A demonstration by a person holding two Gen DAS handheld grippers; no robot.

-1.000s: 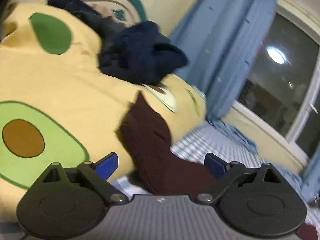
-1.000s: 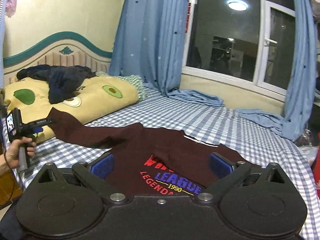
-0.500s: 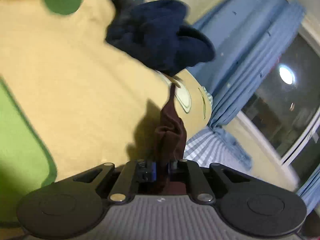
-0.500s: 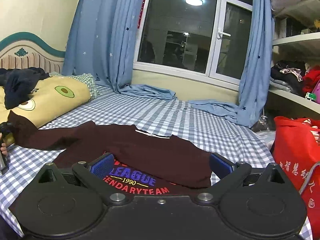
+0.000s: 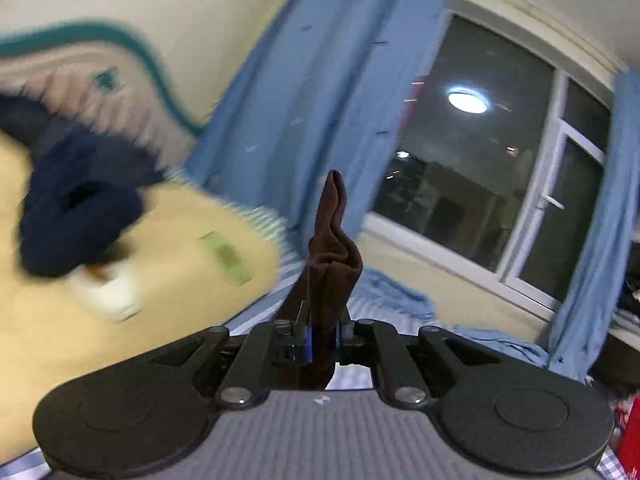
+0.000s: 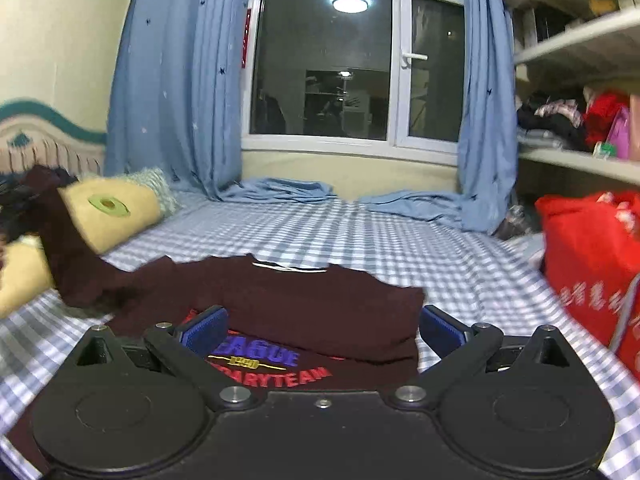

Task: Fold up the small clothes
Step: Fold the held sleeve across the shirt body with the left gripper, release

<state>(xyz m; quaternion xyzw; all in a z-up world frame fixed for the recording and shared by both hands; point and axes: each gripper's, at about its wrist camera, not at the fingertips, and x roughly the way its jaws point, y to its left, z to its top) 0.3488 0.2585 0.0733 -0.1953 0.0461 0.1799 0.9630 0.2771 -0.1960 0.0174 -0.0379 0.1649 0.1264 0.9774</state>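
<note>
Left wrist view: the left gripper is clamped tight on the cuff of the maroon sleeve, whose bunched end stands up beyond the blue pads; behind it, blurred, lie the yellow avocado-print pillow with a dark navy garment heaped on it, the teal-trimmed headboard, the blue curtain and the dark window.

Right wrist view: the right gripper hangs with its jaws wide and nothing pinched between them; its blue pads sit just above the near part of the maroon sweatshirt; the sweatshirt lies flat near the front edge of the bed, on the blue-and-white checked sheet, with printed lettering showing below a folded-over panel; its collar points toward the window; the sleeve rises from the sweatshirt's left side, up off the sheet and across the front of the yellow pillow at the bed's left edge; its upper end is smeared; a red bag stands at the bed's right edge, below shelves stacked with clothes; loose curtain fabric pools along the far edge under the sill.
</note>
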